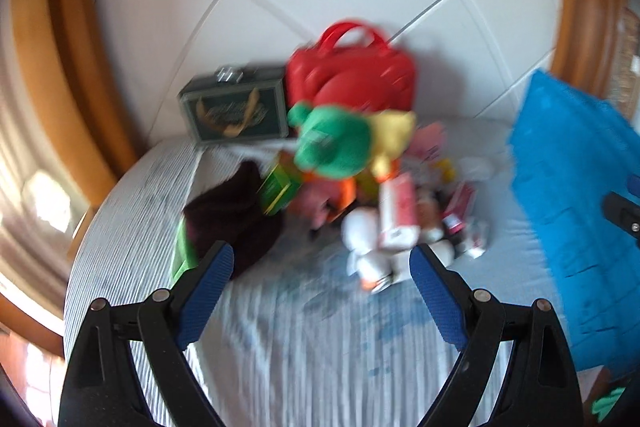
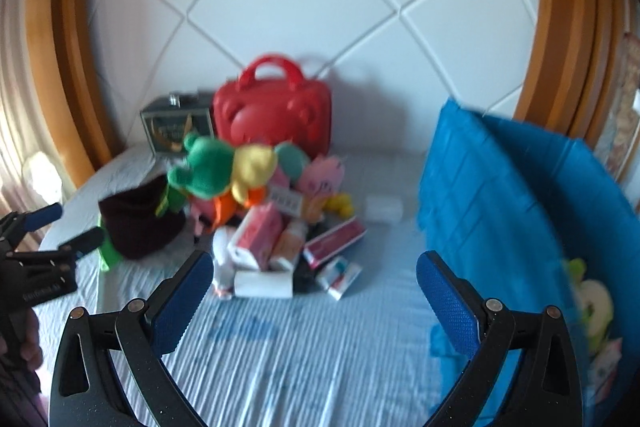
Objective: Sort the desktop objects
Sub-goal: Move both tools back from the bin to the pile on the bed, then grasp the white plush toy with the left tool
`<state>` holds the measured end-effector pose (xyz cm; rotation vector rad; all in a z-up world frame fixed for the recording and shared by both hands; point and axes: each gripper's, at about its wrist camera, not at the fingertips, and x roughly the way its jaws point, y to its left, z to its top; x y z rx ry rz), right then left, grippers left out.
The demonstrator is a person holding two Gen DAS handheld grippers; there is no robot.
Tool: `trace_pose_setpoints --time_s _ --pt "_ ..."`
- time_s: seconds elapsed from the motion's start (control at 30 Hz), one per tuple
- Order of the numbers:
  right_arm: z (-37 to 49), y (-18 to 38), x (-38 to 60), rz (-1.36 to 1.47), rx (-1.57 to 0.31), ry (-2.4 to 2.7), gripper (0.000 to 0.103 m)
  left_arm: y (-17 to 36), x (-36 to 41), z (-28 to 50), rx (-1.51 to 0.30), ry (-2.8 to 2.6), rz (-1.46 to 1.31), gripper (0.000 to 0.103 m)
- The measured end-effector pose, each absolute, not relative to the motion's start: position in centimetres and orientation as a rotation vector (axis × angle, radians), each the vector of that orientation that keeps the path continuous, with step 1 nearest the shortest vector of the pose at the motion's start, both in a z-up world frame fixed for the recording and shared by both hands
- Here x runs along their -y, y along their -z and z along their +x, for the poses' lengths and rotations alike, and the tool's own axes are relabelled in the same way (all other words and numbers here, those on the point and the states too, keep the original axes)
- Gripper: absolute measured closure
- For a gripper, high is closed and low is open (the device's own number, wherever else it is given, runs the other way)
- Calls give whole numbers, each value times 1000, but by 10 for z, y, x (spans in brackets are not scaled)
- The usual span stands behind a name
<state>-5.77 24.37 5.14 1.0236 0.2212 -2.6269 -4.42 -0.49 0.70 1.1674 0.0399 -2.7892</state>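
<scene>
Both grippers spread and empty above a striped sheet.
The left gripper (image 1: 322, 269) and right gripper (image 2: 314, 277) show knobbly blue pads (image 2: 182, 303) wide apart, nothing between. Ahead lies the pile (image 2: 272, 227): cardboard boxes, a soft green-yellow plush (image 2: 216, 167), a dark knit cloth (image 2: 140, 223); behind it a glossy red case (image 2: 276, 115); right, a blue fabric bin (image 2: 520, 195).

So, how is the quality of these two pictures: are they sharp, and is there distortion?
Left wrist view: the pile with the green plush toy is smeared by motion blur; only the left gripper is sharp. Right wrist view: softer blur, the red case is easier to read. Both views: fisheye bends the wooden frame into arcs, and bright glare washes out the left edge.
</scene>
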Motion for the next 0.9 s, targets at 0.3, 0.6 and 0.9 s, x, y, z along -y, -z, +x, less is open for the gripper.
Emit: trace_pose_setpoints --time_s 0.3,0.6,0.9 --pt "-107 36 -237 1298 -219 2530 0 76 24 -84 -125 2613 1445 12" --pt "-143 114 -238 1528 -203 2422 0 146 -7 -144 -67 2537 1689 12" --pt "-171 156 -235 1643 -196 2369 0 189 -35 -211 8 2560 1786 12"
